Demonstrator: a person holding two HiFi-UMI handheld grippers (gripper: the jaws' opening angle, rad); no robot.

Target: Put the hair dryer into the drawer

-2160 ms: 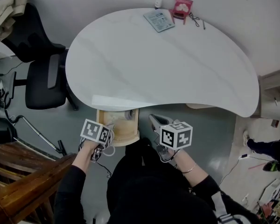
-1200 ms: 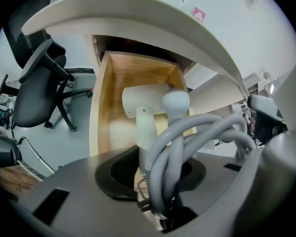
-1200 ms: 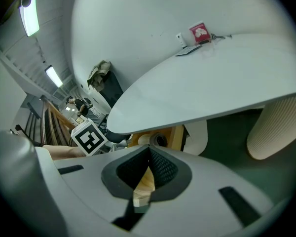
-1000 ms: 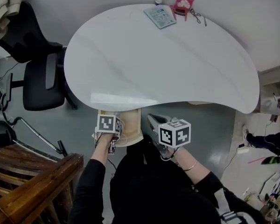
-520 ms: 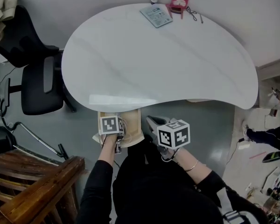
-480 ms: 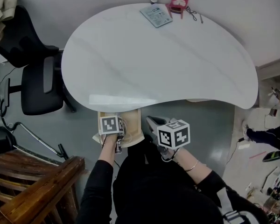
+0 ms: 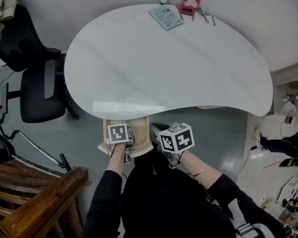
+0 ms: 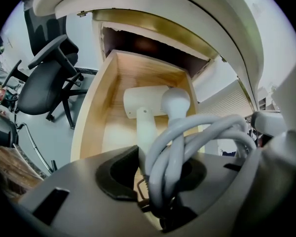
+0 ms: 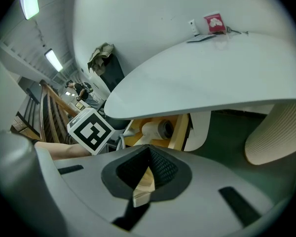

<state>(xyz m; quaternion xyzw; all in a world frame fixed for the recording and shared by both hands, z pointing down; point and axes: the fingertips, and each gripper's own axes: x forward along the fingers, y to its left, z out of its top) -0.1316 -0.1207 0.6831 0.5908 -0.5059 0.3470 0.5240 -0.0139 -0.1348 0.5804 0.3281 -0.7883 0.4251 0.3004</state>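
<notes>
Looking along the left gripper (image 8: 158, 181), whose grey body fills the lower frame, its jaws are closed on a bundle of looped grey cord (image 8: 187, 142). Beyond them a light wooden drawer (image 8: 89, 117) stands pulled out beneath a curved white table top (image 8: 187, 14). A white hair dryer (image 8: 148, 102) lies inside the drawer, handle pointing toward the viewer. At left, a black office chair (image 8: 44, 83) stands on a grey floor (image 8: 84, 43).

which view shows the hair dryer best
The left gripper view: the white hair dryer lies in the open drawer, its cord gripped by the left gripper. The right gripper view shows only its barrel end; in the head view the left gripper hides it.
</notes>
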